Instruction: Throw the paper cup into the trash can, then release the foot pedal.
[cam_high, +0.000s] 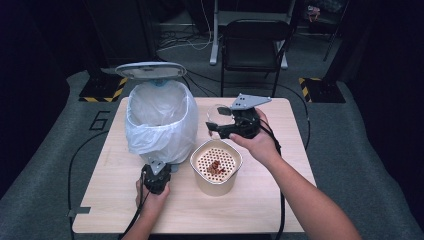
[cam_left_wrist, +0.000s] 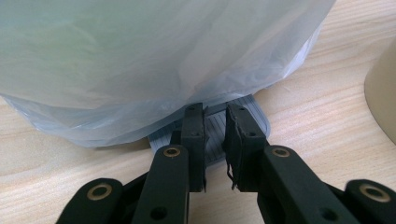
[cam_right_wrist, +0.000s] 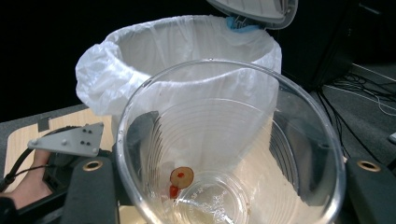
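High view, left to right: a pedal bin (cam_high: 159, 120) lined with a white bag (cam_high: 150, 135) stands on the left half of the wooden surface (cam_high: 260, 200), its lid (cam_high: 150, 71) raised behind the rim. At the bin's near foot the left tool (cam_high: 157, 176) rests low in the left hand (cam_high: 151, 200), its tips at the pedal. In the left gripper view the left tool (cam_left_wrist: 215, 140) has its jaws drawn almost together, a narrow slit between them, and pressed down onto the ribbed grey pedal (cam_left_wrist: 245, 114) that sticks out from under the hanging bag (cam_left_wrist: 140, 60); nothing is clamped between the pads. Just right of the bin stands a cream pot (cam_high: 216, 167) with a perforated insert carrying reddish scraps (cam_high: 215, 167). Above and behind the pot, the right tool (cam_high: 225, 125), in the right hand (cam_high: 257, 142), carries a clear plastic cup (cam_high: 216, 120) clear of the surface, tipped towards the bin. In the right gripper view the jaws stand partly apart, one on each side of the cup (cam_right_wrist: 229, 154), gripping its wall; the cup's mouth faces the camera, a pale round scrap with red bits (cam_right_wrist: 180, 179) clings near its base, and the bin's open lined rim (cam_right_wrist: 187, 32) lies just beyond.
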